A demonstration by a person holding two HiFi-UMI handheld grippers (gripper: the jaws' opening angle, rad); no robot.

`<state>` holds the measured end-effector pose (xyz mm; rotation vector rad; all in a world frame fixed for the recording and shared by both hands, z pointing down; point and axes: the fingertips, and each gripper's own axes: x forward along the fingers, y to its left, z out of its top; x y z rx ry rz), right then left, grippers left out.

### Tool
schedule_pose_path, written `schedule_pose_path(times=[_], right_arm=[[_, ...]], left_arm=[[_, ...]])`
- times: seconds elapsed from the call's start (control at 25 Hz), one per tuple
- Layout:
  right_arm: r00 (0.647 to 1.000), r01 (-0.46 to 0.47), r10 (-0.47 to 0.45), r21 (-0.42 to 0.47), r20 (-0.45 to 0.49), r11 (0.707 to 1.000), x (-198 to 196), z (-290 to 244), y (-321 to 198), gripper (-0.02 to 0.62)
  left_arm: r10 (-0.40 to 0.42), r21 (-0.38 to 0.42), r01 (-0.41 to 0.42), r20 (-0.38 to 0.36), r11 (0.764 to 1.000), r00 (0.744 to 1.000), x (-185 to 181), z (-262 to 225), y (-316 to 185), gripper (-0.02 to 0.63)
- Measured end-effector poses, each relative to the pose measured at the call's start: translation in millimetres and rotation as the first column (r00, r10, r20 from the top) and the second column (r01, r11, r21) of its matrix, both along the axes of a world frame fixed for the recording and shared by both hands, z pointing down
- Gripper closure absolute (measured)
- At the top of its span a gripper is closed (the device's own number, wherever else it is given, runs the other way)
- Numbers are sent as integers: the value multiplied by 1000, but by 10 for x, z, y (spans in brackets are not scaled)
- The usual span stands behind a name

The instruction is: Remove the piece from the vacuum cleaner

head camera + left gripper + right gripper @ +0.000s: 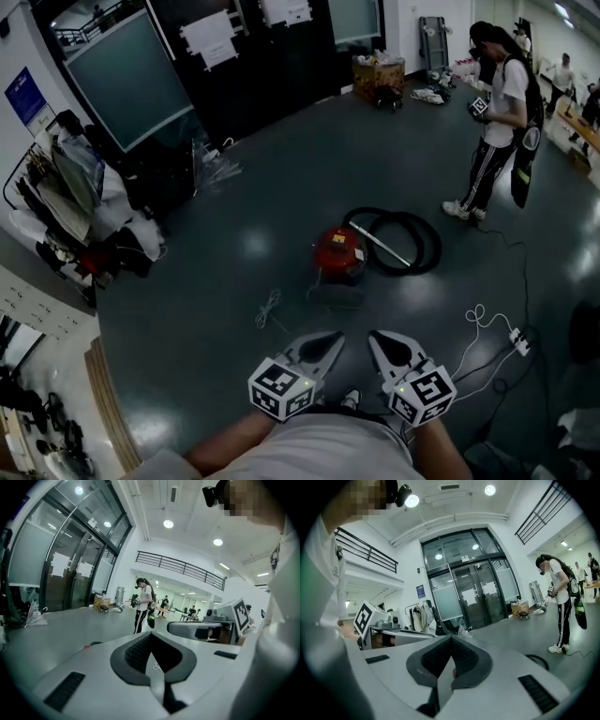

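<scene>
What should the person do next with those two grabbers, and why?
Probably walk forward to the red vacuum cleaner: it sits on the floor well ahead, while the left gripper and right gripper are held back from it, fingers together and empty.

No legible text (wall sheets (211, 37) blurred)

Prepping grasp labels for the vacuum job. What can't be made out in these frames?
- Head view: vacuum cleaner too small to tell which piece detaches, or where the hose joins it.
- Left gripper view: the body of the left hand-held gripper hides nearly all of the vacuum cleaner.
- Right gripper view: the right hand-held gripper hides it too; only a hose loop shows.
- Head view: power strip too small to tell what is plugged in.
</scene>
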<state>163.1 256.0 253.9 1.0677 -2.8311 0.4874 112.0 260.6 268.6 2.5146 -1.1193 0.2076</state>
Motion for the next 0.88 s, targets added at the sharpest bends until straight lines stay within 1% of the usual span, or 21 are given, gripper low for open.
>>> schedule_pose_path(times=[0.12,0.24,0.36,0.48,0.68,0.8,0.88], right_arm=[[1000,2,-2,6,23,1000,63,22,-93,580],[1000,5,-5,-12,31,1000,3,80,-219,580],[999,7,-6,-27,41,1000,-96,82,-361,580],[999,21,-19,-42,35,999,-183,129,-487,580],[999,37,-36,-85,12,996,-424,372,-787,580],[999,32,-34,-98,-18,995,-598,533,-1079,580],[999,24,-28,-108,-38,994,-722,627,-1308,580]], left_arm=[[-34,7,33,6,999,999,-90,41,-87,600],[-72,-16,72,10,997,997,-258,132,-185,600],[-85,-31,86,22,996,996,-390,179,-293,600],[-84,-34,85,41,996,996,-464,237,-416,600],[-79,-53,82,45,995,996,-672,465,-757,600],[-56,-55,59,62,997,997,-822,615,-1068,600],[-26,-48,30,75,998,997,-929,707,-1300,600]])
